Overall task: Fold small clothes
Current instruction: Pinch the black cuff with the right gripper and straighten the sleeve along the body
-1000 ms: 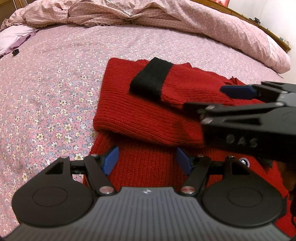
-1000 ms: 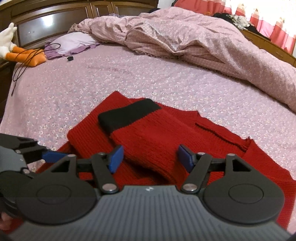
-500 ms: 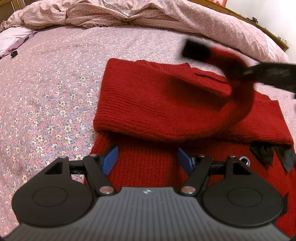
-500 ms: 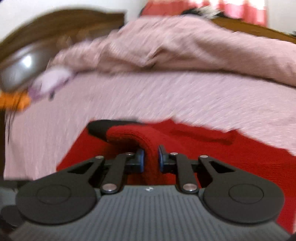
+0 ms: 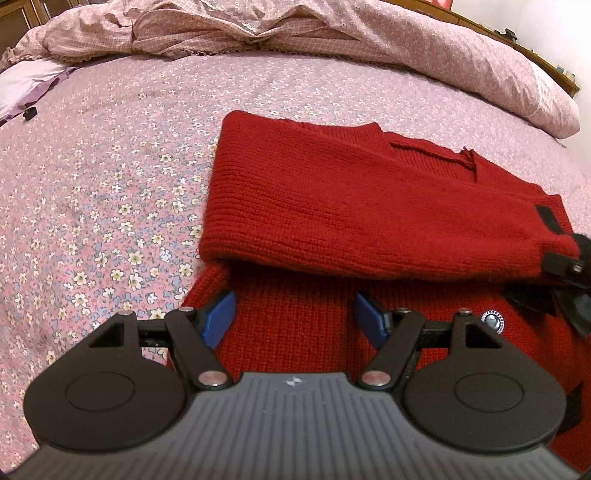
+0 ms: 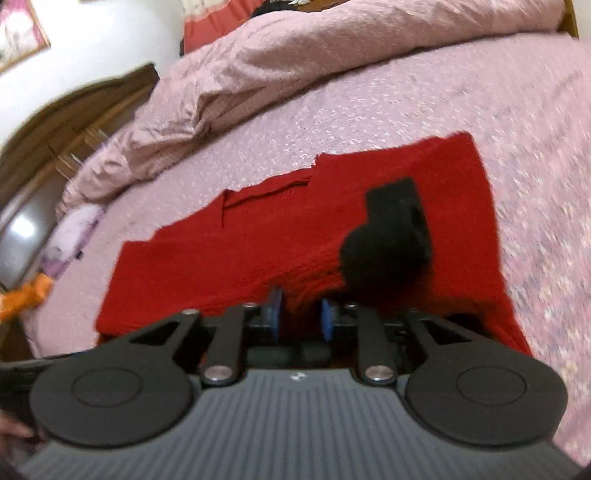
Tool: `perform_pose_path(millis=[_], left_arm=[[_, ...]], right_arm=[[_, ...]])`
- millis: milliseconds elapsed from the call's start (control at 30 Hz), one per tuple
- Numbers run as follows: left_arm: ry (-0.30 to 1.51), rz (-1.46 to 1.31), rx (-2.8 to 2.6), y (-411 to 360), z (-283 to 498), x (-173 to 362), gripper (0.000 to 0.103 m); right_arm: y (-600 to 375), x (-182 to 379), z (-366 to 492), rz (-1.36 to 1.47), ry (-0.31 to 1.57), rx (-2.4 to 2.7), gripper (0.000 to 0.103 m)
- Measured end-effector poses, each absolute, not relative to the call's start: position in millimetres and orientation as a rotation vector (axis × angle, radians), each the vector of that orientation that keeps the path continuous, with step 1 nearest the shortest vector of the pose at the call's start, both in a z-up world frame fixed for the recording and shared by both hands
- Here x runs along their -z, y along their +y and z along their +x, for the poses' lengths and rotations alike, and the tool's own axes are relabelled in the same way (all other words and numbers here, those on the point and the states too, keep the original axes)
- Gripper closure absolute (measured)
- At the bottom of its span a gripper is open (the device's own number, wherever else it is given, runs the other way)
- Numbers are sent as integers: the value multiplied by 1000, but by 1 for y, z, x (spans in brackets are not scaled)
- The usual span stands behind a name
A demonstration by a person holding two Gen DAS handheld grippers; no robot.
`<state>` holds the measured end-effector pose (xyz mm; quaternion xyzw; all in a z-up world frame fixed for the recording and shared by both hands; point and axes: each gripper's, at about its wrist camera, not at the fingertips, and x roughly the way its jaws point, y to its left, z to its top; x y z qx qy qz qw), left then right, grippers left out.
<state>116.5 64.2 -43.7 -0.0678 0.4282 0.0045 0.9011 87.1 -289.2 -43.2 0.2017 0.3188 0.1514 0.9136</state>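
Observation:
A red knit sweater (image 5: 351, 206) lies partly folded on the flowered bedsheet. My left gripper (image 5: 293, 317) is open and empty, low over the sweater's near edge. My right gripper (image 6: 298, 314) is shut on the sweater's red sleeve (image 6: 314, 273), and the sleeve's black cuff (image 6: 391, 236) hangs past the fingers over the sweater body. In the left wrist view the right gripper's tip (image 5: 565, 266) shows at the right edge, at the sleeve end.
A rumpled pink duvet (image 5: 332, 33) lies across the far side of the bed. A purple pillow (image 5: 26, 81) sits at the far left. A silver button (image 5: 492, 320) shows on the sweater. A dark wooden headboard (image 6: 55, 140) stands behind.
My right gripper closed on the sleeve, lifted it off the folded body and carried it over to the right side of the sweater. My left gripper stayed still and open.

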Motion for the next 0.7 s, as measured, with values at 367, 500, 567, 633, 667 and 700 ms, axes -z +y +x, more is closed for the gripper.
perform_pose_path(millis=[367,500,567,633,667,700], left_arm=[[891,-122,-24,59,117,44,27],[893,-116,-31,57,118,44,27],[895,-112,-30,57,118,44,27],[897,-111,-29,58,118,44,27],[895,-112,-27,58,118,44,27],[896,-113,-27,58,118,44,27]], right_arm=[[-338,-9,58,266,695,-316,52],[-340,-19,84,250,687,-309,40],[-338,-14,101,240,700,-290,40],[-336,-4,119,239,724,-268,41],[-336,1,127,239,735,-248,41],[-336,7,134,234,742,-228,41]])
